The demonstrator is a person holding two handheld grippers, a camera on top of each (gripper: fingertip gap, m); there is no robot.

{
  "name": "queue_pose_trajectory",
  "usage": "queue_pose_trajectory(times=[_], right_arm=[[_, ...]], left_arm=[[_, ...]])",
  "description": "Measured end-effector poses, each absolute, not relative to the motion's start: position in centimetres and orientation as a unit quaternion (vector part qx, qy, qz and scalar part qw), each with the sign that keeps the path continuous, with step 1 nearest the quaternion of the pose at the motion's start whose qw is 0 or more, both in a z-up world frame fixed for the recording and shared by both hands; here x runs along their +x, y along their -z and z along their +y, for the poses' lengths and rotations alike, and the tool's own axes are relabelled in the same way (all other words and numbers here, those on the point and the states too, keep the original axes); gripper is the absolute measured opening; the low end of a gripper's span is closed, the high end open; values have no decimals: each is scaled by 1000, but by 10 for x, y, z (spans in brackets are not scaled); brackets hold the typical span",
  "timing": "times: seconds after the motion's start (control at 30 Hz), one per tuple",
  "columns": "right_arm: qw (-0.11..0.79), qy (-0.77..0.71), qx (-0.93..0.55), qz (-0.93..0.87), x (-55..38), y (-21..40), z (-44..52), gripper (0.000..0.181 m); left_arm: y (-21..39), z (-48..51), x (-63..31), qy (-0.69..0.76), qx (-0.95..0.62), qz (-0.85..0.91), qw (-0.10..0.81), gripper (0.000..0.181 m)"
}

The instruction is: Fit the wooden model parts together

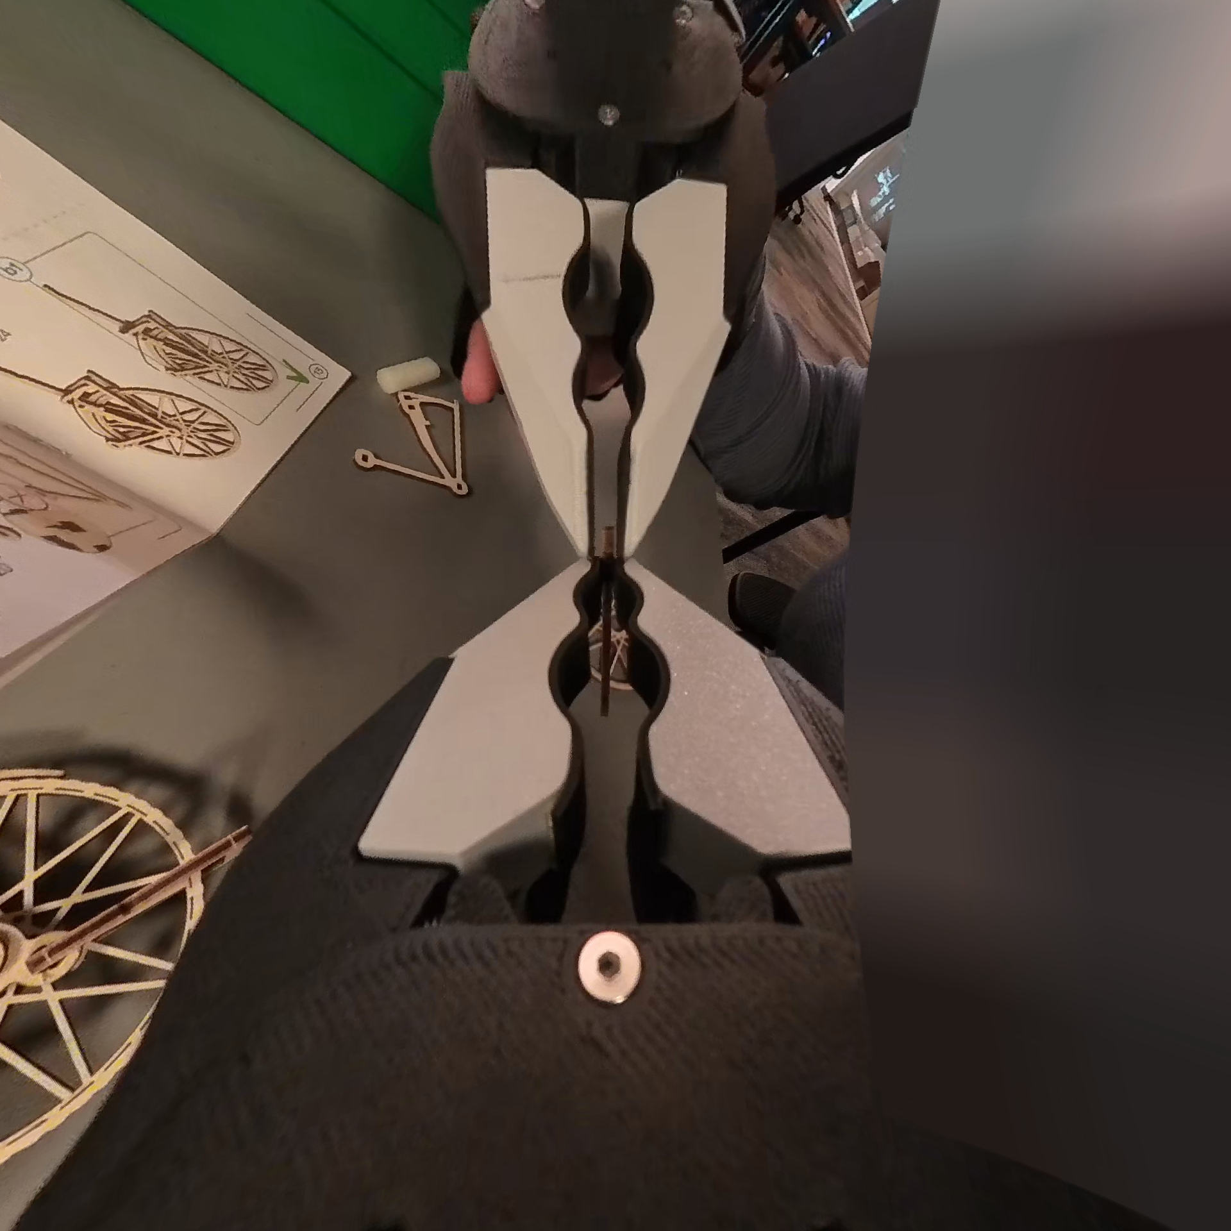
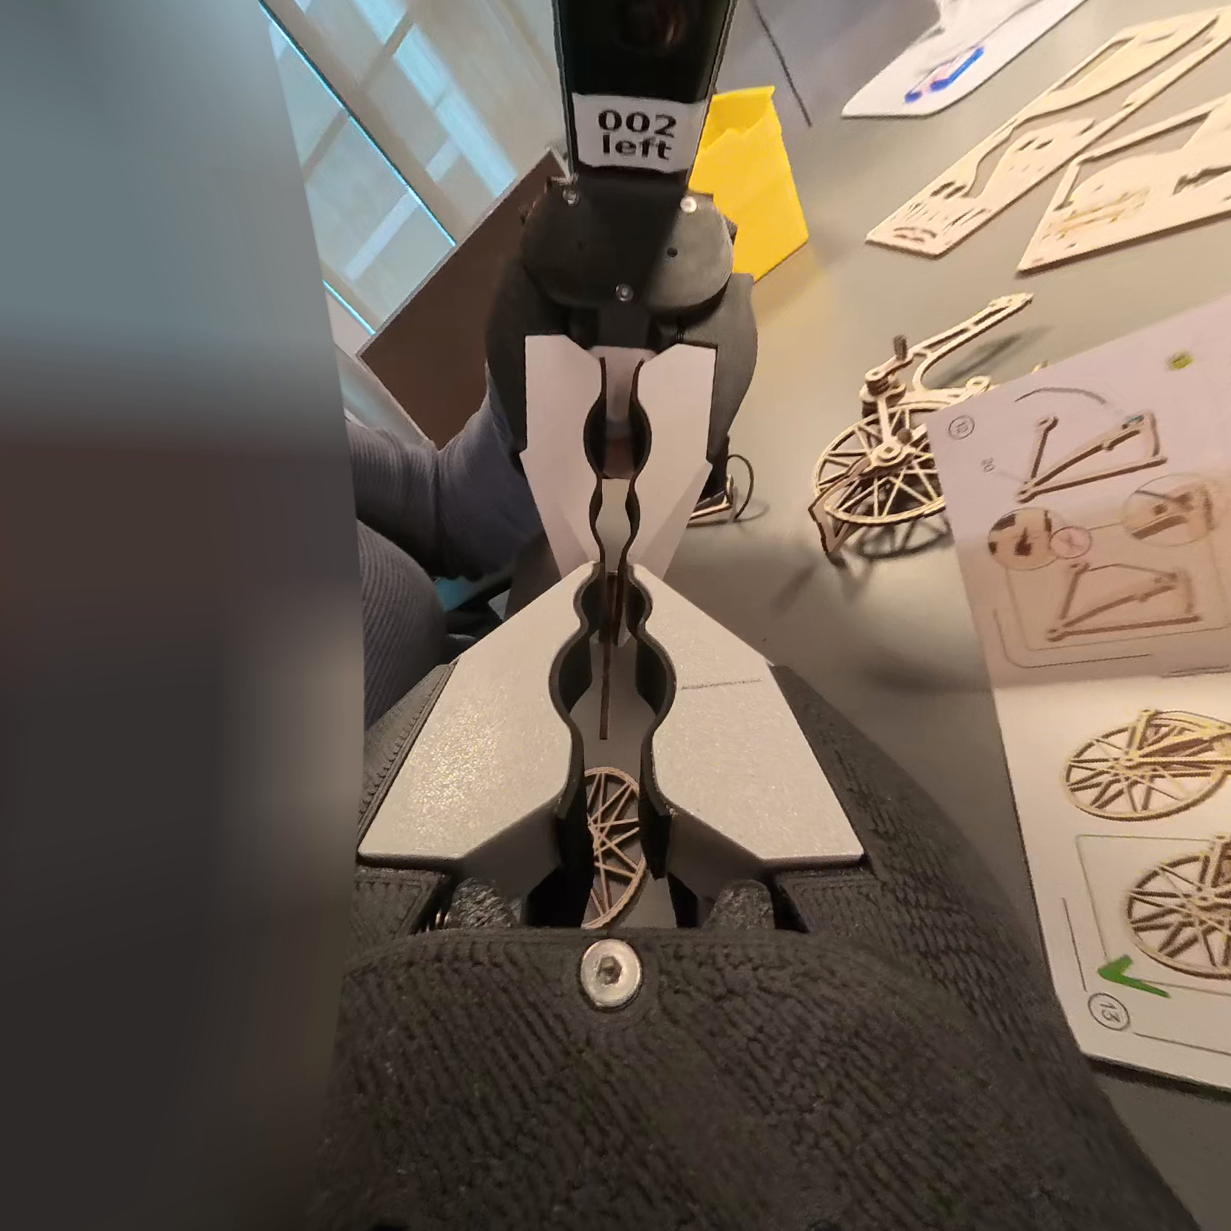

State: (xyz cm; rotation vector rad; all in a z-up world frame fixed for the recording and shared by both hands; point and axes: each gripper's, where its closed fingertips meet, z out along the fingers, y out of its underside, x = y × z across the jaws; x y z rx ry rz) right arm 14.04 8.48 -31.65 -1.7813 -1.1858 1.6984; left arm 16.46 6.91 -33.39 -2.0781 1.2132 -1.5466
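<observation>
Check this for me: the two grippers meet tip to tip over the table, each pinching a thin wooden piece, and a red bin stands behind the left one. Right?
Not quite: the bin is yellow, not red, as the right wrist view shows. The rest holds: the left gripper and right gripper meet tip to tip, each pinching a thin wooden piece.

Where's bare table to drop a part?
Free: grey table between booklet and left tool; strip between right tool and instruction sheet. Crowded: by frame piece and white block, around wheel assembly, cut sheets beyond. Both tools pinch a thin wooden part.
</observation>
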Motion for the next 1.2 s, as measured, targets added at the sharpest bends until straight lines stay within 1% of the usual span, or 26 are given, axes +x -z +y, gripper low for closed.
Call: queue_pose_trajectory(times=[0.07, 0.27, 0.4, 0.47, 0.63, 0.83, 1.2], right_arm=[[201, -610, -639, -425, 140, 318, 85, 1], [202, -603, -644, -425, 140, 319, 86, 0], [199, -601, -652, -417, 142, 321, 91, 1], [194, -597, -658, -415, 141, 323, 91, 1], [171, -587, -675, -414, 145, 332, 90, 0], [155, -572, -689, -418, 144, 342, 87, 0], [136, -520, -718, -442, 150, 366, 87, 2]], left_arm=[[335, 69, 164, 532, -722, 420, 140, 2], [337, 71, 163, 529, -727, 414, 144, 3], [340, 73, 156, 519, -741, 399, 152, 24], [342, 75, 150, 503, -751, 393, 169, 28], [344, 72, 135, 483, -762, 374, 215, 29], [346, 63, 120, 467, -768, 360, 249, 27], [340, 63, 118, 458, -763, 356, 286, 25]])
